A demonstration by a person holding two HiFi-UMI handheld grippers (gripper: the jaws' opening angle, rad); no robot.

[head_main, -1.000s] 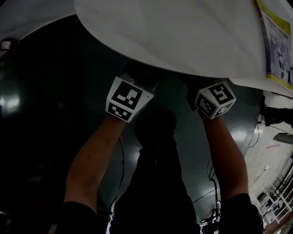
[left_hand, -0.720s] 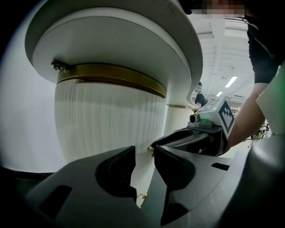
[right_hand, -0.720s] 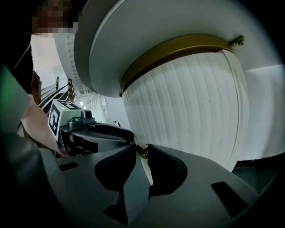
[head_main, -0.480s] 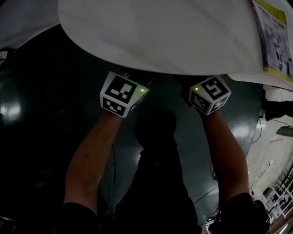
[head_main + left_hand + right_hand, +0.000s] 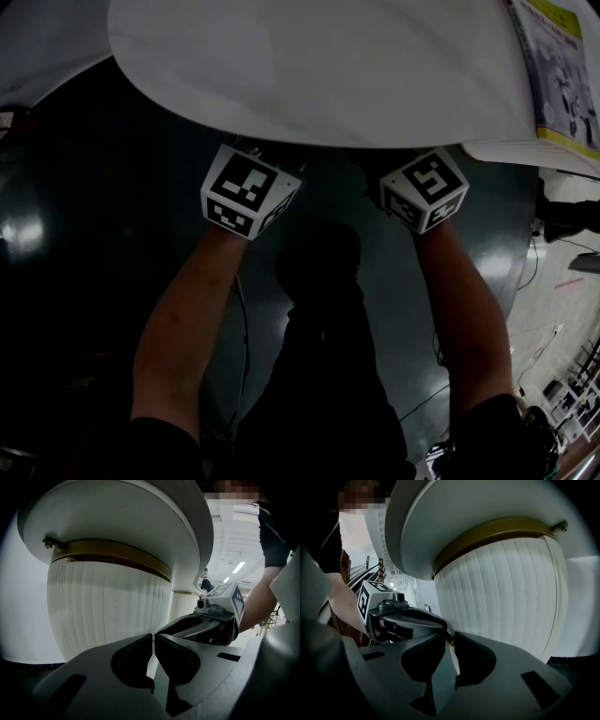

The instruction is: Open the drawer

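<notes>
A round white table (image 5: 328, 66) stands on a fluted white drum (image 5: 108, 606) with a gold band (image 5: 112, 555) under the top. No drawer front or handle shows plainly. Both grippers reach under the overhang; the head view shows only their marker cubes, the left one (image 5: 246, 192) and the right one (image 5: 427, 190). My left gripper (image 5: 152, 635) is closing, its tips almost touching, and I make out nothing between them. The right gripper (image 5: 450, 637) has its tips nearly together on a small yellowish piece (image 5: 451, 637). The two grippers' tips meet close to the drum (image 5: 506, 602).
A printed sheet (image 5: 562, 75) lies on the tabletop at the right. The floor (image 5: 75, 234) under the table is dark and glossy, with cables (image 5: 427, 394) trailing below my arms. A screw (image 5: 47, 543) sits under the top's rim.
Both marker cubes sit a little higher in the head view, closer under the table's rim. The jaws stay hidden beneath the top throughout.
</notes>
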